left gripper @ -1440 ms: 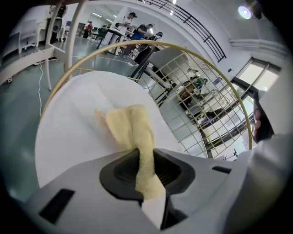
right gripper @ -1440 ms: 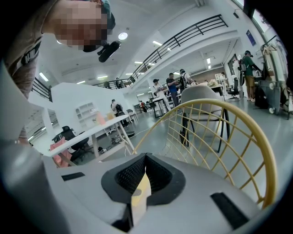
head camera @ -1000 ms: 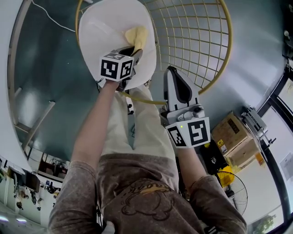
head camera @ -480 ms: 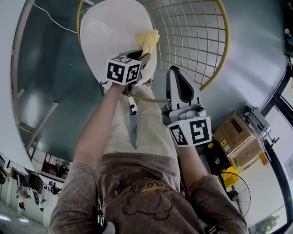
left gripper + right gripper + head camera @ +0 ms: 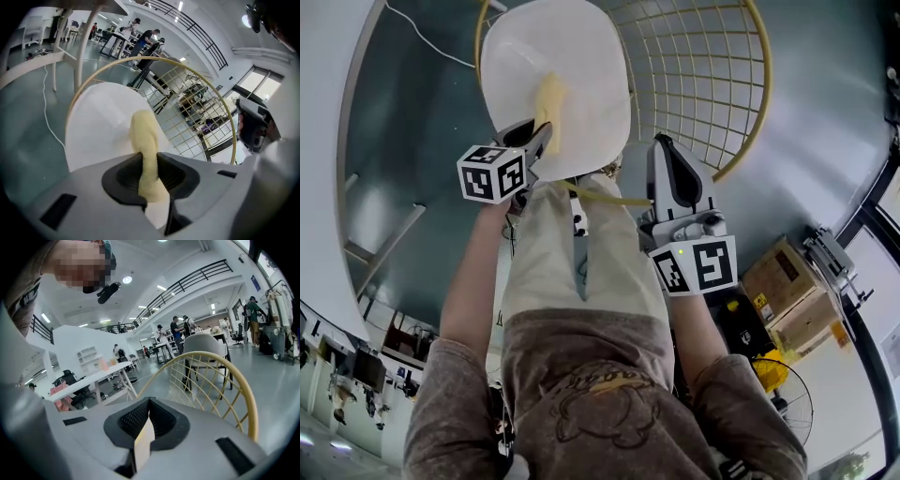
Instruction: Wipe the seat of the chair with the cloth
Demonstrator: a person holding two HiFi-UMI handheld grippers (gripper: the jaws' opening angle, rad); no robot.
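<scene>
Clamped on a pale yellow soft cloth (image 5: 145, 140), the left gripper (image 5: 150, 161) sits at the near edge of the white rounded chair seat (image 5: 98, 126). Its own view shows both dark jaws pinching the cloth's bunched lower end. From the jaws the cloth runs forward as a narrow folded strip across the seat's near half, and its free end reaches toward the seat's middle. In the head view the same strip (image 5: 548, 108) lies along the seat (image 5: 572, 52), slightly to the seat's left of centre, with the left gripper (image 5: 536, 142) just at the seat's near rim. That gripper's black-and-white marker cube (image 5: 492, 172) hangs off the seat's near-left corner.

The right gripper (image 5: 663, 148) is off the seat, just beside its near-right edge, and its jaws are pressed together at the tips in its own view (image 5: 149, 403). It points at the yellow wire-grid backrest (image 5: 211, 376), which rises from the seat's right side inside a yellow hoop (image 5: 703, 75). Its marker cube (image 5: 698, 265) is further from the seat, toward the person.

The person's beige trouser legs (image 5: 572, 253) meet the seat's near edge between the two grippers. A thin white cable (image 5: 422, 42) lies on the grey-green floor (image 5: 403, 141) to the seat's left, well apart from it. Brown cardboard boxes (image 5: 783, 281) stand far off the seat's near-right side
</scene>
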